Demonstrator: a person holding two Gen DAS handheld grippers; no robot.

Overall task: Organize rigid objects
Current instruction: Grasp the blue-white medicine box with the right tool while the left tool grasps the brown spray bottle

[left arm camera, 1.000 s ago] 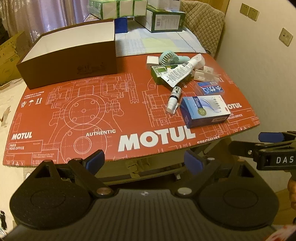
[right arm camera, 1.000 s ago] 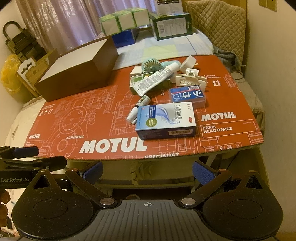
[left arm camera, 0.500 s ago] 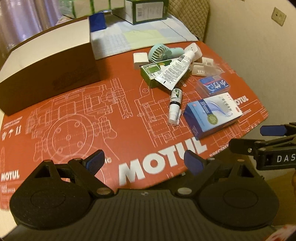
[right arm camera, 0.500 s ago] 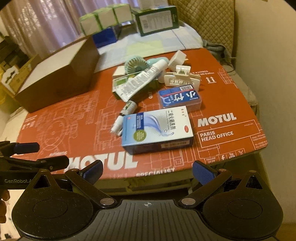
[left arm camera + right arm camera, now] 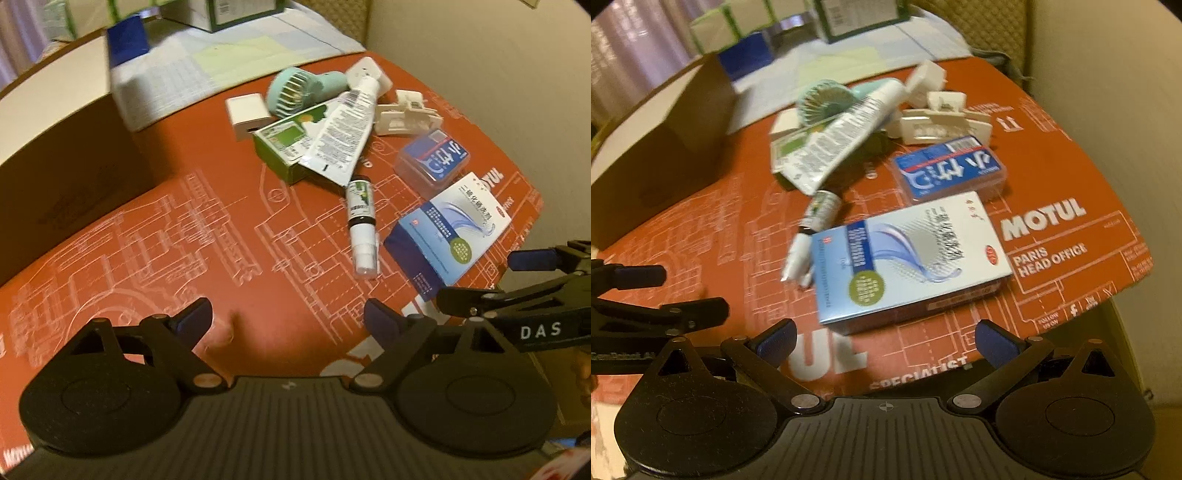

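A pile of small items lies on the red MOTUL mat: a blue-white medicine box, a small spray bottle, a blue clear-lidded case, a white tube on a green box, a teal mini fan and white plastic pieces. My left gripper is open and empty above the mat, short of the bottle. My right gripper is open and empty, just in front of the medicine box.
A large open brown box stands at the left on the mat; it also shows in the right wrist view. Green and blue cartons sit on the cloth behind. A wall runs along the right.
Both grippers have moved forward over the mat toward the pile. The items look larger and nearer. Both stay open and empty.
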